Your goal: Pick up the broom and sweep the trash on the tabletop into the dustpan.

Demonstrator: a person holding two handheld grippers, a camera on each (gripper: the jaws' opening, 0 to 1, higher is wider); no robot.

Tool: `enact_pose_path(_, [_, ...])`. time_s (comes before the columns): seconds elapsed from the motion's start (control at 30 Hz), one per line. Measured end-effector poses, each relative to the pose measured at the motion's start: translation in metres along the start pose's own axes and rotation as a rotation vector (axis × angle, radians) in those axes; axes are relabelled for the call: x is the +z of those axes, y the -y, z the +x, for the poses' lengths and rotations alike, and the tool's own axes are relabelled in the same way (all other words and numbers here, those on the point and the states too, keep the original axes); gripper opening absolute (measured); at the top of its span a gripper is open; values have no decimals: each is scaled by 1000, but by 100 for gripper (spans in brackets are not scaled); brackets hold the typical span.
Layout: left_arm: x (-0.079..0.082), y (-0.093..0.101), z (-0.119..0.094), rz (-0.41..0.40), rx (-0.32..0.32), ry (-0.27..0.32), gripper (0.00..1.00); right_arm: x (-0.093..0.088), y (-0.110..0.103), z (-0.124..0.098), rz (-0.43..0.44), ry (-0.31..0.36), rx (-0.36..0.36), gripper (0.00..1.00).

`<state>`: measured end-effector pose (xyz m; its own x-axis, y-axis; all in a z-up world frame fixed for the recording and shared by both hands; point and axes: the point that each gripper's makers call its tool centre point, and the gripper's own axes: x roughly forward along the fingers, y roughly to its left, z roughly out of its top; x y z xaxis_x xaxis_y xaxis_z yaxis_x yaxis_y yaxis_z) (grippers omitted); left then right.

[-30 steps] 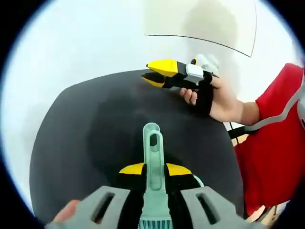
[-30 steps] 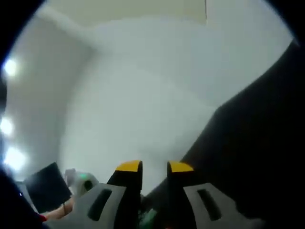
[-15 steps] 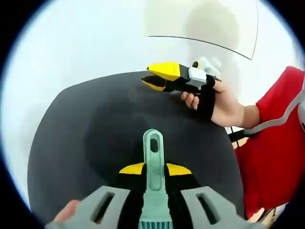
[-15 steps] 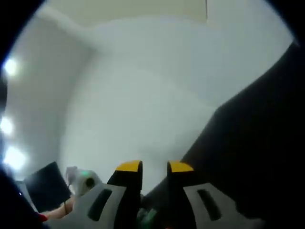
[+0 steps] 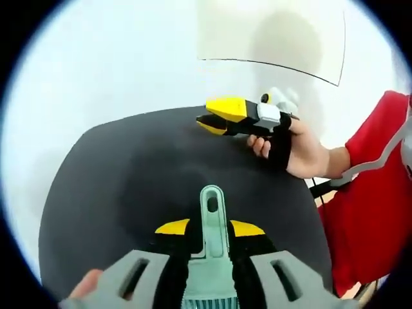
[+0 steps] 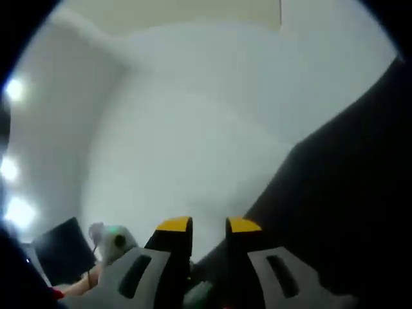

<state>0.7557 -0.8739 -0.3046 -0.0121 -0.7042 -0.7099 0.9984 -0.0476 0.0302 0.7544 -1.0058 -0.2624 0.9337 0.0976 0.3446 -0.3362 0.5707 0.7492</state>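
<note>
Slightly lower and further right than a second ago, the right claw [image 5: 207, 114] hangs over the far edge of the dark counter [image 5: 109, 180] with its yellow tips a small gap apart and nothing between them — released. Nearest, the left claw [image 5: 209, 228] is clenched on the broom [image 5: 212, 248], whose pale green handle runs straight ahead between the jaws, hanging-hole end pointing away, bristles just below near the bottom edge. From its own camera, the right claw [image 6: 207, 224] looks past the counter [image 6: 341, 212] toward a white wall. No trash or dustpan can be made out — the broom is already in the left hand, so sweeping falls to it.
</note>
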Motion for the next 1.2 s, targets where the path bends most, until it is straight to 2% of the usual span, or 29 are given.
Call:
enact_pose_path(0.07, [-2, -3, -13, -11, 30, 22, 20, -2, 1, 0, -4, -8, -6, 23])
enact_pose_path(0.17, [-16, -3, -29, -6, 83, 43, 18, -9, 1, 0, 5, -49, -23, 23])
enact_pose_path(0.27, [-36, -4, -37, -4, 132, 39, 15, -29, -3, 2, 114, -166, -23, 23])
enact_pose_path(0.4, [-61, -4, -38, -27, 147, 43, 14, -65, 5, 4, 202, -360, -110, 23])
enact_pose_path(0.47, [-65, -4, -38, -38, 140, 62, 14, -81, 7, 1, 240, -442, -138, 24])
enact_pose_path(0.53, [-65, -4, -40, -39, 130, 92, 14, -88, 5, -2, 286, -488, -146, 24])
enact_pose_path(0.77, [-62, 1, -38, -32, 83, 163, 13, -101, 4, -5, 303, -566, -147, 23])
enact_pose_path(0.93, [-69, 1, -31, -14, 78, 139, 13, -105, 4, -5, 302, -583, -151, 18])
enact_pose_path(1.2, [-73, 4, -27, -15, 69, 130, 12, -105, 4, -5, 286, -593, -149, 14])
